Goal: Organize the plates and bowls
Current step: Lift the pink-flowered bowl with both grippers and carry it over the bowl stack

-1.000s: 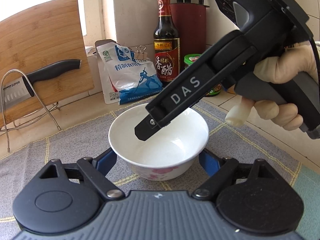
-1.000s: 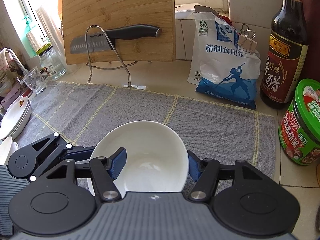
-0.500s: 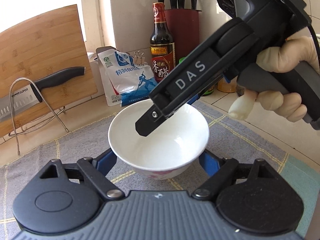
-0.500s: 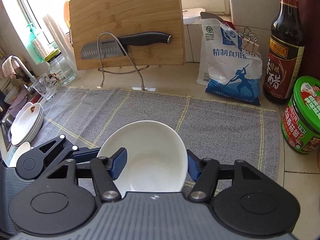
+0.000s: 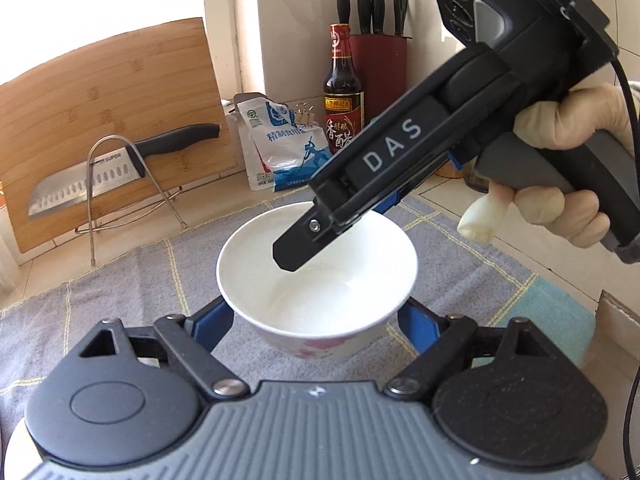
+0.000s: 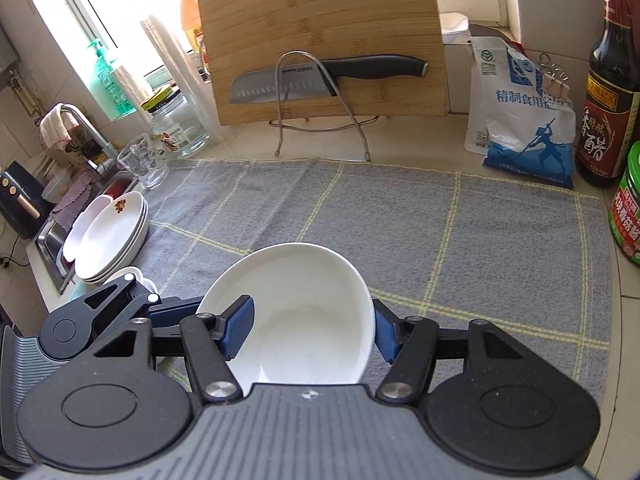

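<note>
Bowls number two: one white bowl [image 5: 316, 280] sits clamped between the blue pads of the left hand-held gripper [image 5: 316, 326], above the grey mat [image 5: 120, 280]; the right hand-held gripper [image 6: 312, 330] pinches its rim at 12 o'clock. A second bowl [image 6: 128, 272] peeks at 9 o'clock. Plates [image 6: 108, 240], about three stacked, lie at 10 o'clock. One knife [image 6: 320, 80] hangs at 12.
</note>
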Available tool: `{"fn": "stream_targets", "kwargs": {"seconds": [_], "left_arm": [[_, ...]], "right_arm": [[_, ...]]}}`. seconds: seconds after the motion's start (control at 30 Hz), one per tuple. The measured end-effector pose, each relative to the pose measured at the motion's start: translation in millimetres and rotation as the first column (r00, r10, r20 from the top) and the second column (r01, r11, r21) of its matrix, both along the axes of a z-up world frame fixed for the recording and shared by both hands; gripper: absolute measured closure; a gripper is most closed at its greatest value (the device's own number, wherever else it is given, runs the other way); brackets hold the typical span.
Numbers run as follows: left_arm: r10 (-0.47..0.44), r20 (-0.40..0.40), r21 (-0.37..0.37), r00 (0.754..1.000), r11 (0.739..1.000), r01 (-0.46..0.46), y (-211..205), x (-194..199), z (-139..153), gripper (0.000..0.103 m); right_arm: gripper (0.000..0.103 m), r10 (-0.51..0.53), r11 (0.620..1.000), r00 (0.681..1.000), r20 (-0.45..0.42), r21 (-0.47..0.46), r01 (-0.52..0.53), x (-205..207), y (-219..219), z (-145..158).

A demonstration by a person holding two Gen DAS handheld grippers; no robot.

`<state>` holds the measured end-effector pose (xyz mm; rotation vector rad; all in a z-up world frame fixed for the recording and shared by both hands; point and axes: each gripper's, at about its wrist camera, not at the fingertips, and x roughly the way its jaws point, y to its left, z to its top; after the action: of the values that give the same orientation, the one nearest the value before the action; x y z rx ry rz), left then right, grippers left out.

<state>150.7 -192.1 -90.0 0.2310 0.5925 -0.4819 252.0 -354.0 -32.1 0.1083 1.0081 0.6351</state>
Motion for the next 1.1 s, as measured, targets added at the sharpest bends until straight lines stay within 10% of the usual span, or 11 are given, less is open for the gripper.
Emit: {"fn": "stream_targets", "kwargs": {"seconds": [1.1], "left_arm": [[0.225, -0.002, -0.027, 0.974, 0.974, -0.225, 144, -73, 43, 0.015]], "right_arm": [[0.035, 0.237, 0.971, 0.971, 0.036, 0.025, -0.238, -37, 175, 29]]}}
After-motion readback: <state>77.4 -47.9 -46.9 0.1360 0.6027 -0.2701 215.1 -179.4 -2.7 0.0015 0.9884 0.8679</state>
